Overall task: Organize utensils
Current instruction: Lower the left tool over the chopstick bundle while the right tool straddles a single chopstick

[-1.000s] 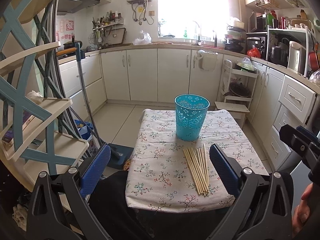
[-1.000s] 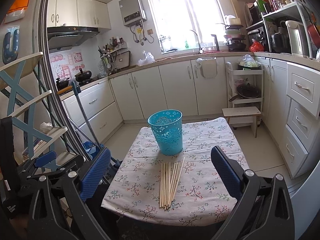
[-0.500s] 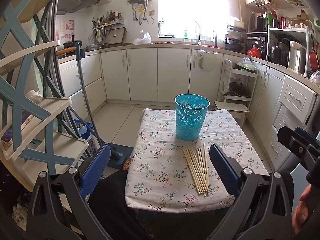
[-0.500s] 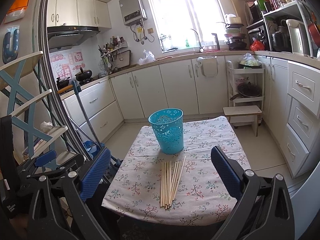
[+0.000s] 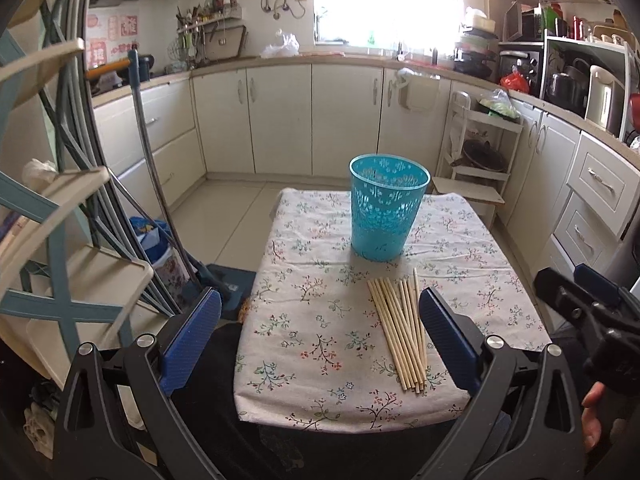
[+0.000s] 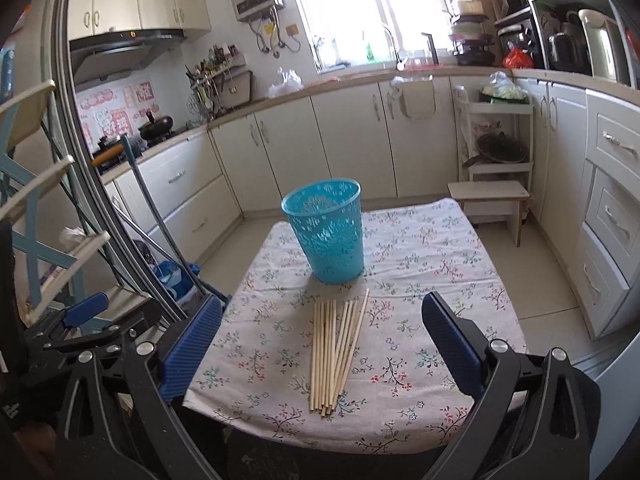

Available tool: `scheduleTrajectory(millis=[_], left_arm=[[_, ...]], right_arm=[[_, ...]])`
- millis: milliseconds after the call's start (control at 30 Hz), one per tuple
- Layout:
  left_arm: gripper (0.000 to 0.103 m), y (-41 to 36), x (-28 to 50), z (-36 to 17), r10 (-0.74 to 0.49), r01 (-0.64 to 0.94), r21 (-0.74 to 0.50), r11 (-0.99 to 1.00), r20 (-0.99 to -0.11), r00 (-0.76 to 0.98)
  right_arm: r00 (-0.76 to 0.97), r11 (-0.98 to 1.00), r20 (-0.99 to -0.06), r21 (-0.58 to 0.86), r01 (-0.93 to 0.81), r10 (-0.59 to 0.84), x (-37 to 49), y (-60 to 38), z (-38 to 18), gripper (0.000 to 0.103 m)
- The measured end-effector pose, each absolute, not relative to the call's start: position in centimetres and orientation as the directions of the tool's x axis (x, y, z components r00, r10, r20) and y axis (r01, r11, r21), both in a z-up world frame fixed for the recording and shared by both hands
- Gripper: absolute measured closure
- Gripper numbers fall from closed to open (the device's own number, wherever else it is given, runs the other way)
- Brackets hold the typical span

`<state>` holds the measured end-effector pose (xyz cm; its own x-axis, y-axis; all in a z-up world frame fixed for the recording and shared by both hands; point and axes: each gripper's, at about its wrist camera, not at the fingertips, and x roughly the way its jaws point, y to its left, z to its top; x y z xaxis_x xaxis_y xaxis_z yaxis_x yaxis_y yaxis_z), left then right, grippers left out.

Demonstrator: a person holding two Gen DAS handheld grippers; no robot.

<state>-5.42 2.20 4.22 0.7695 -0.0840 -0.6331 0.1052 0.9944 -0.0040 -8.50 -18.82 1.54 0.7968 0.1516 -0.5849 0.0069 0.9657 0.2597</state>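
Observation:
Several wooden chopsticks (image 5: 400, 328) lie in a loose bundle on a small table with a floral cloth (image 5: 320, 320); they also show in the right wrist view (image 6: 336, 348). A teal perforated basket (image 5: 388, 218) stands upright behind them, also in the right wrist view (image 6: 330, 230). My left gripper (image 5: 320, 340) is open and empty, above the table's near edge, left of the chopsticks. My right gripper (image 6: 322, 344) is open and empty, with the chopsticks between its fingers in view, still above them.
A shelving rack (image 5: 48, 216) and a mop handle (image 5: 148, 152) stand left of the table. Kitchen cabinets (image 5: 280, 120) run along the back and right. A small stool (image 6: 488, 196) stands behind the table. The right gripper shows in the left view (image 5: 584, 308).
Both grippers have moved forward and slightly down toward the table; the basket and chopsticks look larger. Nothing on the table has moved.

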Motion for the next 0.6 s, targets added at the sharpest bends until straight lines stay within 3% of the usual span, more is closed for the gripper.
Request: scheduleTrajectory(millis=[33, 200, 367, 600], left_arm=[[0.008, 2.2, -4.7, 3.5, -0.091, 0.108, -0.013, 0.994, -0.651, 0.754], [0.008, 2.6, -1.3, -0.3, -0.119, 0.091, -0.078, 0.993, -0.729, 0.675], [0.008, 2.7, 1.4, -3.9, -0.128, 0.073, -0.105, 0.992, -0.782, 0.610], [0.008, 1.5, 4.1, -7.2, -0.126, 0.070, -0.105, 0.992, -0.827, 0.549]], right_arm=[[0.781, 0.967, -0.605, 0.254, 0.006, 0.154, -7.5, -18.8, 0.5, 0.007], [0.699, 0.969, -0.696, 0.246, 0.016, 0.165, -2.4, -19.2, -4.8, 0.040], [0.630, 0.961, -0.754, 0.274, 0.041, 0.188, 2.6, -19.5, -10.3, 0.061], [0.581, 0.967, -0.796, 0.247, 0.062, 0.167, 6.4, -19.2, -13.9, 0.069]])
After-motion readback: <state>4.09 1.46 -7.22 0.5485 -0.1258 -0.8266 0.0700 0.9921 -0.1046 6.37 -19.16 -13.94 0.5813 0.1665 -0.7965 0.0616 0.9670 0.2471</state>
